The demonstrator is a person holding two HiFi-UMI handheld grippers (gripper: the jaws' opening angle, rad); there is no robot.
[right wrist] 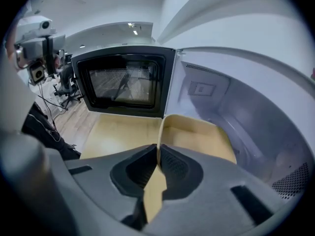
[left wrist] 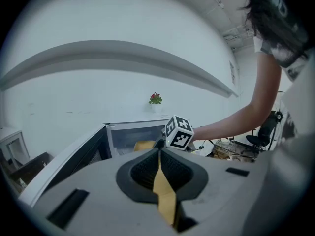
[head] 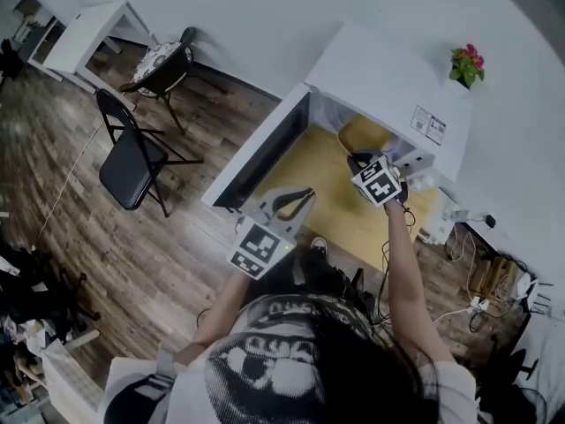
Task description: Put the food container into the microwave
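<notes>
A white microwave point(head: 380, 78) stands on a yellow tabletop point(head: 309, 193) with its door point(head: 256, 153) swung open to the left. The tan food container point(head: 362, 135) sits in the mouth of the cavity. In the right gripper view its near wall point(right wrist: 197, 136) runs between the jaws of my right gripper point(right wrist: 159, 149), which is shut on the rim. The cavity point(right wrist: 241, 112) opens ahead and to the right. My left gripper point(head: 303, 197) hovers over the tabletop left of the right gripper point(head: 357, 160), shut with nothing in it. The left gripper view shows its closed jaws, the container point(left wrist: 142, 145) and the right gripper's marker cube point(left wrist: 178, 133).
A potted flower point(head: 466, 64) stands on the microwave's far right corner. A black folding chair point(head: 132, 162), a round-seat chair point(head: 163, 64) and a white table point(head: 88, 29) are on the wooden floor to the left. Cables and a power strip point(head: 477, 303) lie at the right.
</notes>
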